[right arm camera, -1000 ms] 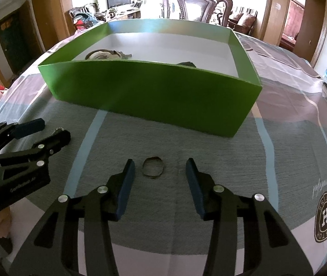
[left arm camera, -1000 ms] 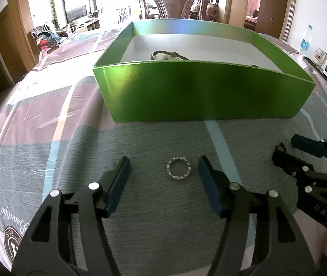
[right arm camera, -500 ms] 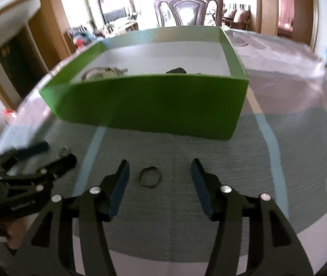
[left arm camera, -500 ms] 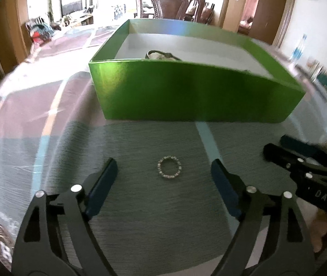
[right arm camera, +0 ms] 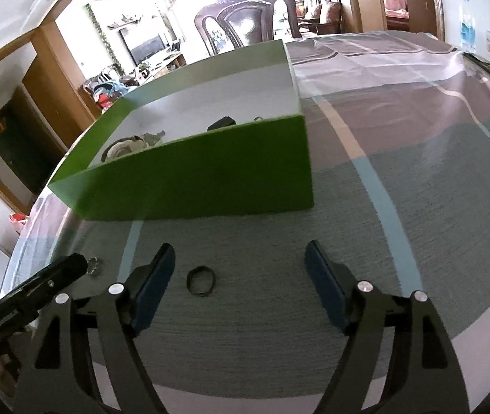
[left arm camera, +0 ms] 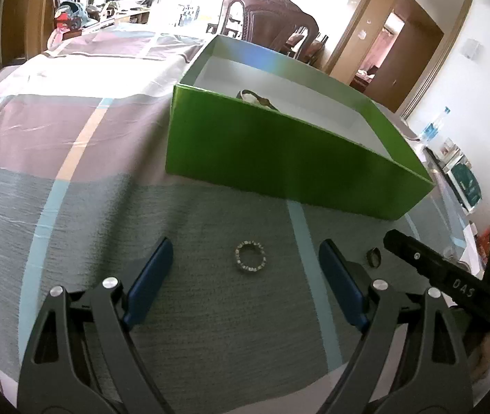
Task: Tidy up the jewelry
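Note:
A silver studded ring (left arm camera: pixel 250 256) lies on the grey cloth between the fingers of my open left gripper (left arm camera: pixel 245 265). A dark plain ring (right arm camera: pixel 201 281) lies between the fingers of my open right gripper (right arm camera: pixel 239 269), close to its left finger; it also shows in the left wrist view (left arm camera: pixel 373 257). The studded ring shows small in the right wrist view (right arm camera: pixel 93 266) beside the left gripper's tip. A green box (left arm camera: pixel 279 158) with a white inside stands beyond both rings and holds a bracelet (right arm camera: pixel 124 146) and a dark item (right arm camera: pixel 221 123).
The tablecloth (left arm camera: pixel 72 131) has grey, mauve and white bands. A carved wooden chair (left arm camera: pixel 272 24) stands behind the table. A water bottle (left arm camera: pixel 432 126) and small items stand at the table's right edge.
Both grippers have opened wider and swung outward; the box now looks skewed in each view. The rings have not moved on the cloth.

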A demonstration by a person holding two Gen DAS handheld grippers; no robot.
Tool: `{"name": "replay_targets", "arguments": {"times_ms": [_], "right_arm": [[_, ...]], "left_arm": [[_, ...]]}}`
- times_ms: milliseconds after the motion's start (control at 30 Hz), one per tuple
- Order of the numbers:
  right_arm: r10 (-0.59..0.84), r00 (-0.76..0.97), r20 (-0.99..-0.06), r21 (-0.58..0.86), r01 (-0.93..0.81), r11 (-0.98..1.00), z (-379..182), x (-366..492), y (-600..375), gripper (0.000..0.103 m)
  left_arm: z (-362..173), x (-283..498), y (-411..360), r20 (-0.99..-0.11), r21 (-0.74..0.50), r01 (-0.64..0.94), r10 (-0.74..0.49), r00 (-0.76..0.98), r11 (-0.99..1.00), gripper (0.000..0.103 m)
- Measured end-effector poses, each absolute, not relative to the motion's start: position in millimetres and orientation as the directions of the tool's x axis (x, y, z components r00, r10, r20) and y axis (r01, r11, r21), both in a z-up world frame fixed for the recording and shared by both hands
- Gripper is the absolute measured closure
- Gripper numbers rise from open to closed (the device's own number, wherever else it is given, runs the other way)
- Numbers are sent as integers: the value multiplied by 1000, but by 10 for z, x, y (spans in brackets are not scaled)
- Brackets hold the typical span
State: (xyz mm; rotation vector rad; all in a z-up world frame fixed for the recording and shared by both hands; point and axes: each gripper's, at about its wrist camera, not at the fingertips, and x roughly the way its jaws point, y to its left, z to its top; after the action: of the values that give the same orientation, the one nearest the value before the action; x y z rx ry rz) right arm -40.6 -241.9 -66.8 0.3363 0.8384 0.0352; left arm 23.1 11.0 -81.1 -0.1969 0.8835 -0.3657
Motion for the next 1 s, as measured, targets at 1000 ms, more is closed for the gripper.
{"name": "replay_targets", "arguments": {"times_ms": [1000], "right_arm": [[131,681,-721,115,-68,991,-567,-520,-2021,20]], "left_arm": [[-808,177,-105,-777,-131,250,-256,575,959,15]]}}
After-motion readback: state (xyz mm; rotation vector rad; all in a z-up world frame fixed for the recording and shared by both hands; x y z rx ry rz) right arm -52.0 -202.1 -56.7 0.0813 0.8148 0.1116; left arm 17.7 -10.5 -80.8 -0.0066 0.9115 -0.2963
